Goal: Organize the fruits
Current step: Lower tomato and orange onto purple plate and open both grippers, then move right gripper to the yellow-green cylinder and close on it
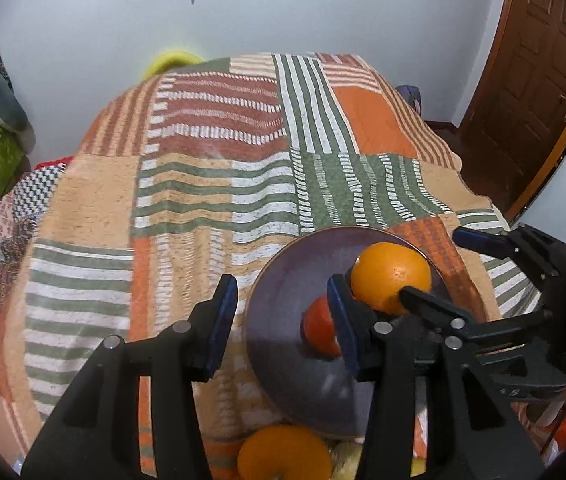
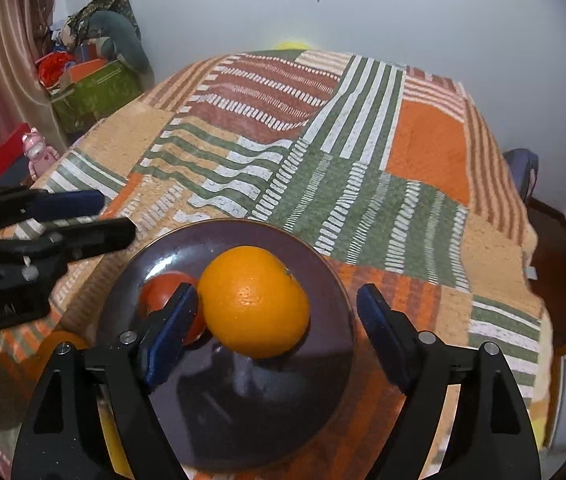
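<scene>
Orange point(image 2: 254, 302) on plate point(image 2: 323, 360), centre frame: firm, round, rolls; pinch across its middle. Right gripper point(image 2: 279, 336) spread around it, untouching; left gripper point(image 1: 279, 320) spread, empty.

Setting: a domestic room. Indicators: a table covered by an orange, green and white patchwork woven cloth point(image 2: 323, 152); a panelled brown wooden door point(image 1: 539, 80); a green cardboard box point(image 2: 95, 92) of household clutter; a striped pink curtain point(image 2: 7, 60); a pink toy figure point(image 2: 37, 152).
</scene>
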A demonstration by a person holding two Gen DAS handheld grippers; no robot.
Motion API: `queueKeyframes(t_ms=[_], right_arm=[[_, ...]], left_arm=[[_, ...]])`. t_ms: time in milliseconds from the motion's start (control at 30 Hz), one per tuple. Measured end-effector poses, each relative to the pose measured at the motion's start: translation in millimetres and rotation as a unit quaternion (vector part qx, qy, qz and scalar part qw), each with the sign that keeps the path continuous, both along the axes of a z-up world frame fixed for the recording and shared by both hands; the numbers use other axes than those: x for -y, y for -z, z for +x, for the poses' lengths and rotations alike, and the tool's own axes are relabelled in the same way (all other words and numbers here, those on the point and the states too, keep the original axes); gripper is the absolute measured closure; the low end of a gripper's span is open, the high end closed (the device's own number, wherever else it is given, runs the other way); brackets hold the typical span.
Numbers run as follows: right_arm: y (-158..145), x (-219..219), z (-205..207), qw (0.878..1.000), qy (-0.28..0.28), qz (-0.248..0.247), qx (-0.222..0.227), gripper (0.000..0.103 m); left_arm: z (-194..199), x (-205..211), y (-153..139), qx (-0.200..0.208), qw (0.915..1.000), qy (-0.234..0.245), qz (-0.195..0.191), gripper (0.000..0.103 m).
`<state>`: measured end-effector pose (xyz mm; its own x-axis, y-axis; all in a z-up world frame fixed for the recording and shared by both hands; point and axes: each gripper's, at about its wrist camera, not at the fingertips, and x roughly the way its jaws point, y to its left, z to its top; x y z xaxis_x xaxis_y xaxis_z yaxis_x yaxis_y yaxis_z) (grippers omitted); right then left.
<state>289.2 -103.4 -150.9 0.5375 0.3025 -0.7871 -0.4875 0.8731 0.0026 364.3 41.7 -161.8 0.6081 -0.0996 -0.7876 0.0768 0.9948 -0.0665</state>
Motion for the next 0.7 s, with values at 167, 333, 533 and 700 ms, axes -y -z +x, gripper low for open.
queueKeyframes(t_ms=[167, 333, 533, 700], right_arm=[[-24.2, 4.7, -27.4, 1.0, 0.0, 0.006, 0.025, 0.024], [-48.5, 7.7, -61.6, 0.999, -0.004, 0.01, 0.053, 0.024], [-61.3, 11.3, -96.2, 0.998, -0.01, 0.022, 0.06, 0.023], [-57.9, 12.0, -120.1, 0.998, -0.015, 0.021, 0.057, 0.023]], left_arm=[[-32.2, -5.1, -21.5, 0.016, 0.9999, -0.005, 0.001, 0.053], [-64.6, -8.2, -36.8, 0.027, 0.9996, -0.007, 0.002, 0.05], [-108.6, -10.4, -41.5, 0.03, 0.9995, -0.012, -0.004, 0.047], [-140.0, -10.5, -33.8, 0.017, 0.9998, -0.013, -0.007, 0.047]])
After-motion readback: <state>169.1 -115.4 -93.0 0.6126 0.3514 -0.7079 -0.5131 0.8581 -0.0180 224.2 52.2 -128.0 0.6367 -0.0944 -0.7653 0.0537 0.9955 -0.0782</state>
